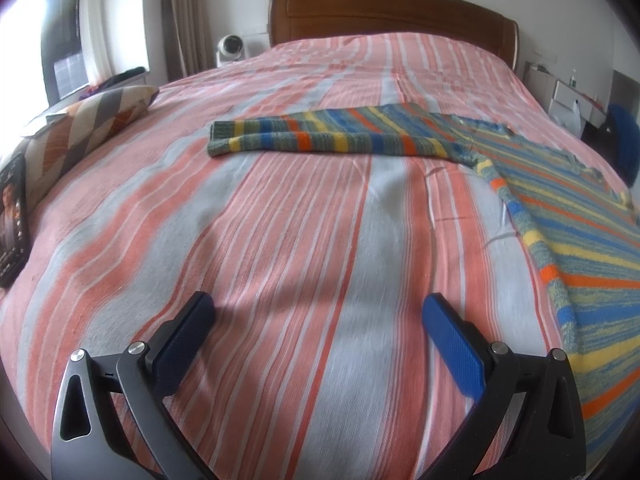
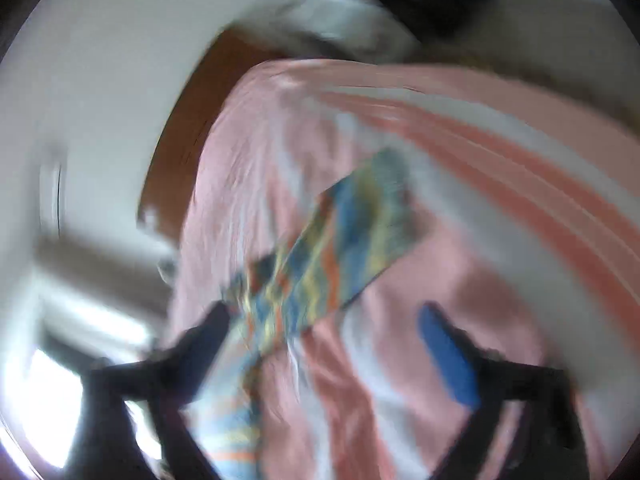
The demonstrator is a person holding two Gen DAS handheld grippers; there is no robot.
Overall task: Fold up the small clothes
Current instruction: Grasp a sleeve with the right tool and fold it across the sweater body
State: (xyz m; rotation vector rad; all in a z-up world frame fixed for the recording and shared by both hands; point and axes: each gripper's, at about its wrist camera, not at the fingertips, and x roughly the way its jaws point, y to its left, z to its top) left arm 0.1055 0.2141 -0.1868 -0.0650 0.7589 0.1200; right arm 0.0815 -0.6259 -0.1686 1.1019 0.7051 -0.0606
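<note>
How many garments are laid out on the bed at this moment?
1: a striped knitted sweater lies flat on the right side of the bed, one sleeve stretched out leftward across the middle. The blurred right wrist view shows no other garment; some may lie outside the frames.

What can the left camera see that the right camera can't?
Only the left camera shows the patterned pillow, a white fan by the headboard, and the left tool, open over bare bedspread. Only the right camera, very blurry, shows the right tool, also open, with the sleeve stretching away from it. Both show the striped sweater on the bed.
</note>
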